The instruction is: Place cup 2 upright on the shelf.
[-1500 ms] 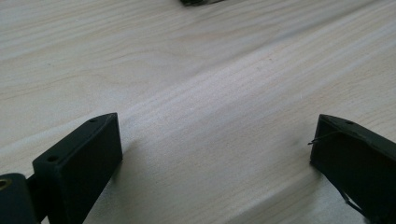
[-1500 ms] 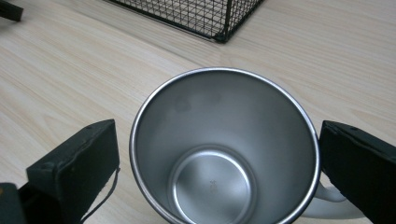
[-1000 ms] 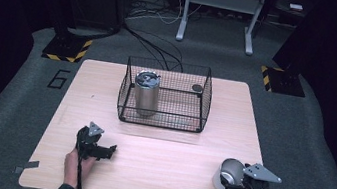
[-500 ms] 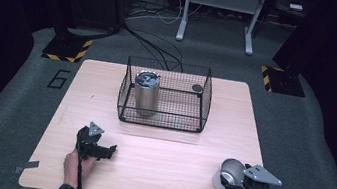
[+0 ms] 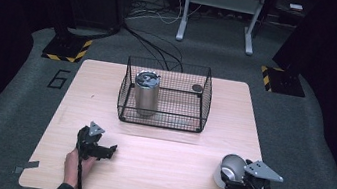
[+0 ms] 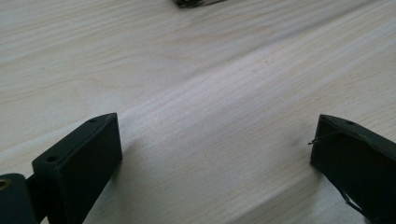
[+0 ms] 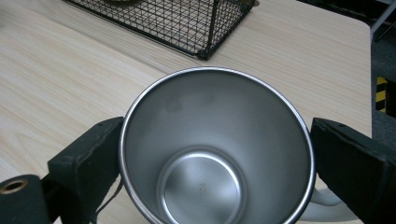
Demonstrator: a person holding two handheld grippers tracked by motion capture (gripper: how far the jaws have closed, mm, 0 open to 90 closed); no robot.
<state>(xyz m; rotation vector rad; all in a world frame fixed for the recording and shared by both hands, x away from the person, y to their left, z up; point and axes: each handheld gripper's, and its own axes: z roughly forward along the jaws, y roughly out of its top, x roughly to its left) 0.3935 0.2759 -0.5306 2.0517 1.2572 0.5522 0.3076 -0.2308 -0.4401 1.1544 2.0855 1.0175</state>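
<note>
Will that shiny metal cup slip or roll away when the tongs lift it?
The cup looks smooth and polished, so it may slip between the right tongs' flat pads. It looks stiff, unlikely to bend. It is empty, so probably light. Being round, it might roll if dropped sideways on the table.

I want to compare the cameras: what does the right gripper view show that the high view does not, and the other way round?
Right gripper view alone: the steel cup's bare inside and bottom, its rim touching both black jaws of the right tool.

High view alone: the left tool, open on the table, the lidded steel tumbler upright in the wire basket, and the person's hands.

Both share the cup, the basket and the wooden table.
</note>
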